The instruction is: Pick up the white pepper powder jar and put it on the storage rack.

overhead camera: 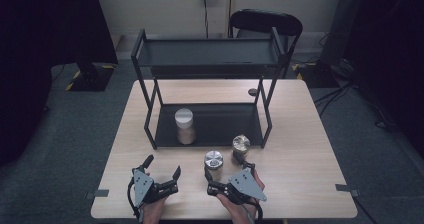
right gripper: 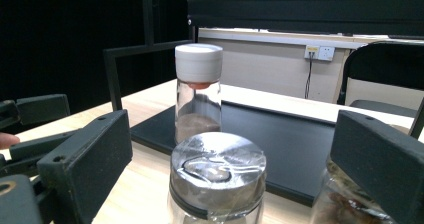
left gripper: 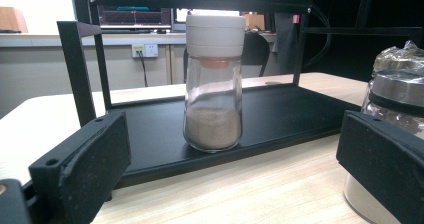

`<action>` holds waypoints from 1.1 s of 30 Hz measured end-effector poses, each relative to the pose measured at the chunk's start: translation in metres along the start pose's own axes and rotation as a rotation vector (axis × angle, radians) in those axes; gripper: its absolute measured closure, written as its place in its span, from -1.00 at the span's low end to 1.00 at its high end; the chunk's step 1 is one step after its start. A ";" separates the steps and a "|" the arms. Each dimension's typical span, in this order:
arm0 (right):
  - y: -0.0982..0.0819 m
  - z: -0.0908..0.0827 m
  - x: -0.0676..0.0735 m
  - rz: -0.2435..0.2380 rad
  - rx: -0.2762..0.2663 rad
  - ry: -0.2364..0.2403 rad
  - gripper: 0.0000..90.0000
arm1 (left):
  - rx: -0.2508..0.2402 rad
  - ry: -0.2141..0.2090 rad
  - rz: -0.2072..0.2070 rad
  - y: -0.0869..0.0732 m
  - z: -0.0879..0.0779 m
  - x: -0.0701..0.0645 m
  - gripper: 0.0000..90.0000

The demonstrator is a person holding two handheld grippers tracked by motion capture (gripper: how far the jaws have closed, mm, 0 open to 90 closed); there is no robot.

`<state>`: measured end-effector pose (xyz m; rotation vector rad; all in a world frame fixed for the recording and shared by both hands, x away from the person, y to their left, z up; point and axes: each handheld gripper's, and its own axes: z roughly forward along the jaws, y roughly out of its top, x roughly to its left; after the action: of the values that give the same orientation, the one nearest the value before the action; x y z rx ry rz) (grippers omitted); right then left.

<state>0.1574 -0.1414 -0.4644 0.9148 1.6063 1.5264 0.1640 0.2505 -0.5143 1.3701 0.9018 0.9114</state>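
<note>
Glass jars stand on and beside a black metal rack on a light wooden table. On the rack's lower shelf, toward its left end, a tall jar with a white screw cap stands upright, holding a brownish powder that fills roughly its bottom third; the clear glass above the powder is bare. In front of the rack, on the bare table, two shorter jars with shiny metal lids stand just beside each other: the near jar, whose lid is covered in clear film, and the far jar, close to the shelf's front edge, with crinkled film over its top and dark brown contents that cannot be made out clearly.

The right gripper, held in a hand at the table's near edge, is wide open with its jaws on either side of the near jar, gripping nothing. The left gripper, also in a hand, rests open and empty to the left, pointed toward the tall jar. A black chair stands behind the table.
</note>
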 end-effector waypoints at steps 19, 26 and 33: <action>-0.006 0.010 0.002 0.023 0.083 0.026 -0.92 | -0.001 -0.003 -0.001 0.000 0.000 0.001 -1.00; -0.004 0.015 0.001 0.022 0.132 0.027 -0.89 | -0.001 -0.004 0.001 0.000 0.000 0.001 -1.00; -0.002 0.022 0.001 0.026 0.186 0.025 -0.76 | -0.002 -0.005 0.001 0.000 0.000 0.001 -1.00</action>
<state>0.1765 -0.1304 -0.4675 1.0242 1.7834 1.4288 0.1640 0.2511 -0.5146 1.3708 0.8963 0.9088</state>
